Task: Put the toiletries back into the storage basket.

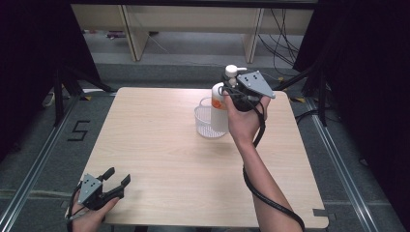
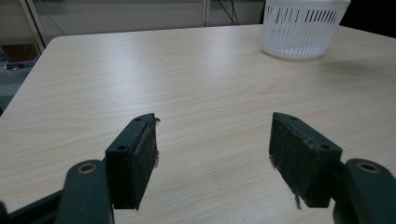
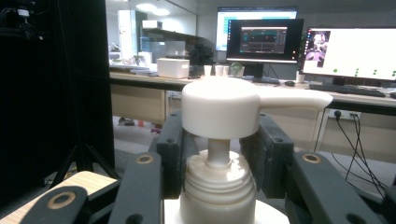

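Note:
A white pump bottle (image 1: 219,110) with an orange label hangs upright at the table's far middle, my right gripper (image 1: 227,88) shut on its neck. In the right gripper view both black pads (image 3: 175,151) clamp the ribbed collar of the bottle (image 3: 219,109) just under the pump head. Beside it on the table stands a white slotted basket (image 1: 205,123); the bottle's lower end overlaps its right rim, and I cannot tell if it is inside. The basket (image 2: 303,30) also appears far off in the left gripper view. My left gripper (image 1: 118,176) (image 2: 212,154) rests open at the front left corner, holding nothing.
The wooden table (image 1: 159,159) is bare between the two grippers. Black curtains flank both sides, and floor rails run along the table's left and right. Wooden desk legs (image 1: 133,34) and cables lie on the floor beyond the far edge. Monitors (image 3: 266,39) stand on a desk behind.

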Available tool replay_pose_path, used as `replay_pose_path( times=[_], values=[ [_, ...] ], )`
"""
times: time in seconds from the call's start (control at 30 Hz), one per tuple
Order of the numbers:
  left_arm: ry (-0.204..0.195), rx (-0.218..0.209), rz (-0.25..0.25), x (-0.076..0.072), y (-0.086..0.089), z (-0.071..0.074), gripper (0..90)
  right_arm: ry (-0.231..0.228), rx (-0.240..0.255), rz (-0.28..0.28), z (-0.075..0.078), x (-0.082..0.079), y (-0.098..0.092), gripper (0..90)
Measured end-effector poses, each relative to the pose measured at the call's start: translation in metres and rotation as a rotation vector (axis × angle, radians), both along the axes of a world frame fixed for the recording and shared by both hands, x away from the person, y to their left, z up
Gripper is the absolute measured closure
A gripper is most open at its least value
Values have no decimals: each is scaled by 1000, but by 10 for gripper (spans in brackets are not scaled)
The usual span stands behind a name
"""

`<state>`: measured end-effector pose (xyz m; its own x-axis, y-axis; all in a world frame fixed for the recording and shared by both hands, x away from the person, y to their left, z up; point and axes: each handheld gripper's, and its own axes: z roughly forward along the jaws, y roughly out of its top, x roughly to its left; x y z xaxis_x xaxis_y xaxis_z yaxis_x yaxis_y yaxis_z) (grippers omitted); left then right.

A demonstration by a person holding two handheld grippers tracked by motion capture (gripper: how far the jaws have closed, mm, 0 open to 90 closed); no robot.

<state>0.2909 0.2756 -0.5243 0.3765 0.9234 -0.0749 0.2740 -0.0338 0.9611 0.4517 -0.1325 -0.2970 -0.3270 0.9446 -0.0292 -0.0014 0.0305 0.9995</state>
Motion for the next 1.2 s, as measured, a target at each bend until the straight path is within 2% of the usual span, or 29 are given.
replay_pose_path(
  times=[0.2, 0.27, 0.43, 0.47, 0.7, 0.8, 0.83, 0.93, 1.1, 1.13, 1.2],
  values=[
    [0, 0, -1, 0, 0, 0, 320, 13, 11, 5, 2, 4, 2, 612],
    [0, -2, -2, 0, 0, 0, 320, 3, -3, 2, 4, 5, 2, 612],
    [1, -3, -2, 0, 0, 0, 319, 6, -4, 2, 5, 8, 4, 612],
    [0, -4, -2, 0, 0, 0, 319, 13, 9, 2, 5, 9, 5, 613],
    [-8, -11, -5, 0, 0, -1, 319, 4, -1, -1, 5, 14, 6, 613],
    [1, -5, -3, 0, 0, 0, 319, 4, -3, -2, 5, 15, 7, 612],
    [-1, -7, -5, 0, 1, 0, 319, 15, 8, 6, 5, 16, 8, 612],
    [-1, -6, -6, 0, 0, 0, 319, 11, -4, -1, 5, 18, 7, 613],
    [-1, -7, -5, 0, 1, 0, 319, 18, 4, -1, 5, 20, 8, 612],
    [6, -2, -1, 0, 1, 0, 319, 12, -11, -6, 6, 21, 8, 612],
    [3, -4, -3, 0, 1, 0, 319, 21, 3, -3, 6, 22, 9, 612]
  ],
)
